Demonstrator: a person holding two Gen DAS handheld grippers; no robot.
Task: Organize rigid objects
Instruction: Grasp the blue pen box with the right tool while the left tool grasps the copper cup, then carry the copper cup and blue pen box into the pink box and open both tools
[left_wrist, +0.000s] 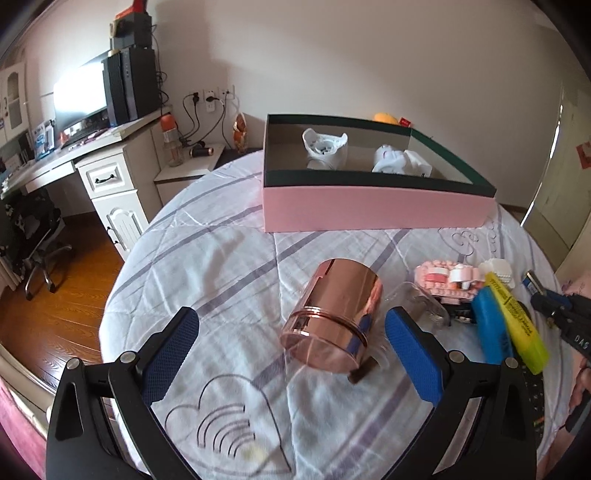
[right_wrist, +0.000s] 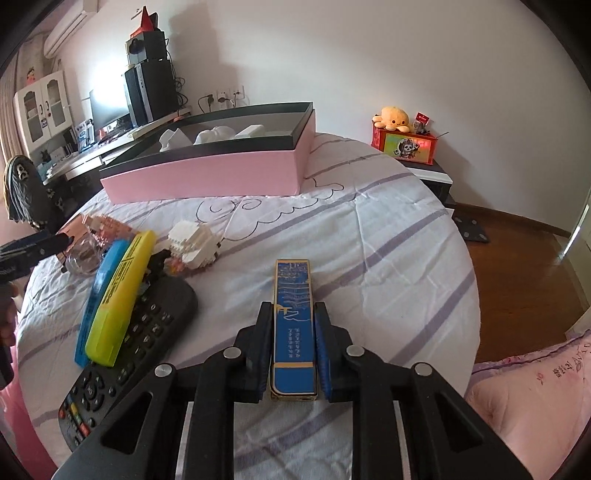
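**Right jaws clamped on lighter; left jaws wide at the tin**

Bed with striped quilt (right_wrist: 369, 236) serves as work surface. Pink box (left_wrist: 369, 206) sits at the far side, open, a few white items already inside.

Right gripper (right_wrist: 291, 343): jaws narrow, pads pressed on both long sides of the blue lighter (right_wrist: 293, 321). Lighter points away from the camera, its far end appears to rest on the quilt.

Left gripper (left_wrist: 291, 339): jaws wide, nothing held. Copper tin (left_wrist: 332, 314) lies on its side between and just beyond the fingertips, no contact visible.

Loose pile to the right gripper's left: yellow marker (right_wrist: 118, 295) on a blue marker (right_wrist: 98, 288), both overlapping a remote (right_wrist: 140, 339); white brick model (right_wrist: 195, 243) and a pink one (left_wrist: 443, 277) near a clear glass (right_wrist: 83, 260).

Risks, judged from here:
- Lighter is slim and smooth; the grip sits toward its near end, so it could pivot or slip on lifting.
- Tin is round and glossy, lying sideways; closing off-centre would likely squirt it away or roll it into the glass.
- The grippers work near each other; the right shows at the edge of the left view, so crossing paths to the box could clash.
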